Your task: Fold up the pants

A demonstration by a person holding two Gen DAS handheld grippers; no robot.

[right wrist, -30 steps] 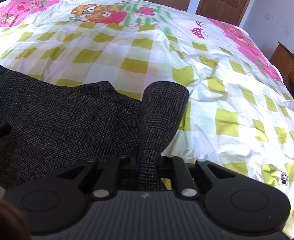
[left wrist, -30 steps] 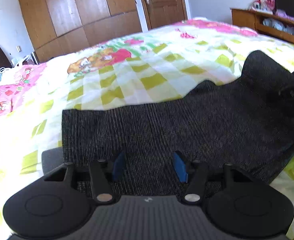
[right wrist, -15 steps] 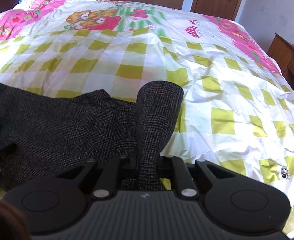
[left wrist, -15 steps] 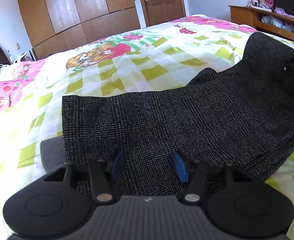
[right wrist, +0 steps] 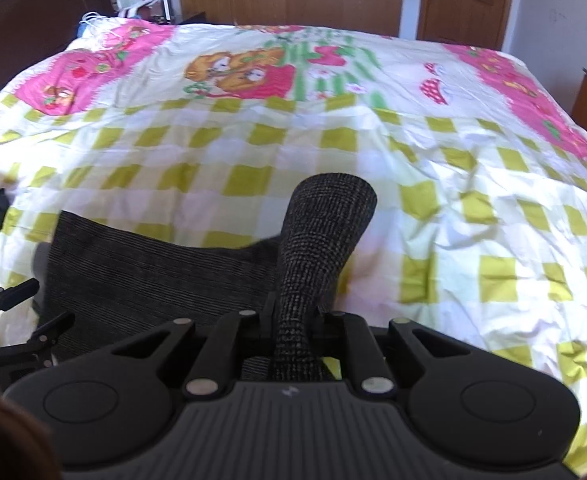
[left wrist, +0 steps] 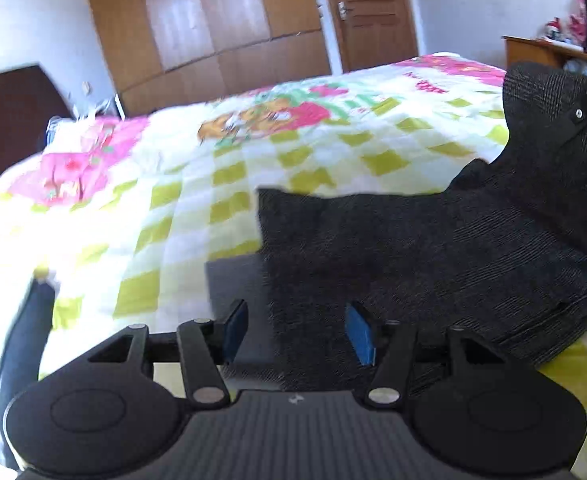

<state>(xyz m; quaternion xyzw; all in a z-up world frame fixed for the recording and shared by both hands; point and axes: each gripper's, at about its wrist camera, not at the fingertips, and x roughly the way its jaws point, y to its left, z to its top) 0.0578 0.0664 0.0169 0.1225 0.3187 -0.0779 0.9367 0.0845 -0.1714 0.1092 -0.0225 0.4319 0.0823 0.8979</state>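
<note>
A bed (right wrist: 473, 216) is filling most of both views, its cover showing yellow-green checks with pink cartoon panels toward the top of the frames. Behind it, a brown wooden wardrobe (left wrist: 213, 20) and a door (left wrist: 373, 12) are standing across the upper part of the left wrist view, and a dark headboard (right wrist: 25, 28) is sitting in the upper left of the right wrist view.

The pants (left wrist: 433, 252), dark grey with a fine check weave, are lying on the cover in the lower right of the left wrist view and in the lower left of the right wrist view. Their square-cut end is resting flat near the centre of the left wrist frame, while the far right part is rising off the bed.

The right gripper (right wrist: 293, 332) is pinching a fold of the pants at the bottom centre of its own view; its jaws are nearly together on the cloth, which is standing up from between them as a rounded column. The same gripper is showing as a black edge at the upper right of the left wrist view.

The left gripper (left wrist: 297, 332) is hovering over the near edge of the pants at the bottom centre of its view. Its blue pads (left wrist: 359, 334) are standing apart, about half open, gripping nothing.
</note>
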